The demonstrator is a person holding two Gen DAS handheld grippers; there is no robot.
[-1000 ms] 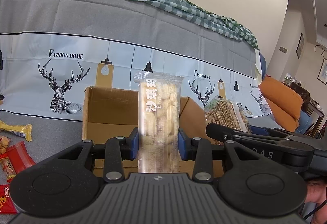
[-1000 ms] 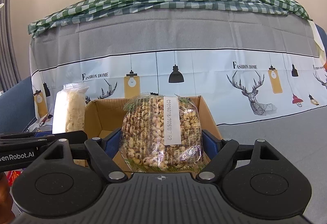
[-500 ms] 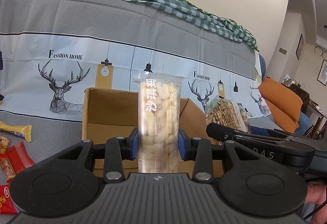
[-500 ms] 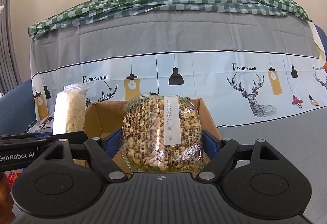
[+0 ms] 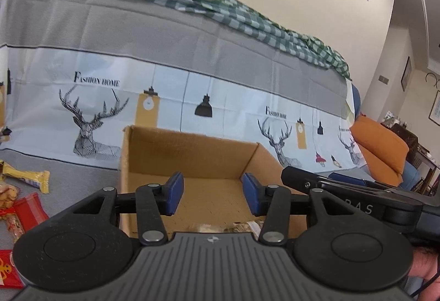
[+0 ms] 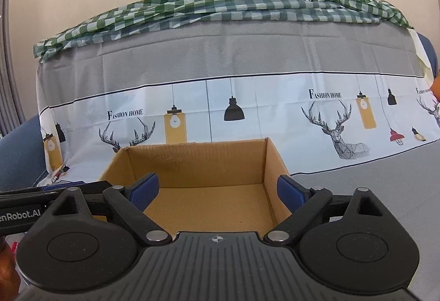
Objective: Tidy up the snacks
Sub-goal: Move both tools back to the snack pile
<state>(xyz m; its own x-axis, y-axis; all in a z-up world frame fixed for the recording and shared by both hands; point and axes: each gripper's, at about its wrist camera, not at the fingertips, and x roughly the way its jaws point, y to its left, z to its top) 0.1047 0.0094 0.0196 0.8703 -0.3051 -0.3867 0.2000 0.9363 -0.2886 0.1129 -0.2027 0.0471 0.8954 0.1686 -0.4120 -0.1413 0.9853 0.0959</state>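
left gripper with black arms and blue pads [image 5: 211, 198] hovering over open brown cardboard box [image 5: 192, 147], jaws opening, nothing between them. at 6 o'clock of the box floor, just above the gripper body, tops of clear snack packets [image 5: 228, 226] lying inside (contents partly hidden). at 3 o'clock, right gripper's black side [image 5: 343, 191] just beside. at 9 o'clock on grey tablecloth [image 5: 82, 182], well apart from the box: yellow wrapped bar [image 5: 27, 177], red snack packets [image 5: 24, 214].

right gripper with blue pads [image 6: 217, 191] also above the same cardboard box [image 6: 198, 160], jaws opening wide, empty. bare box floor at 12 o'clock between the pads. left gripper's black body at 9 o'clock. green checked cloth [image 6: 220, 7] draped at 12 o'clock behind.
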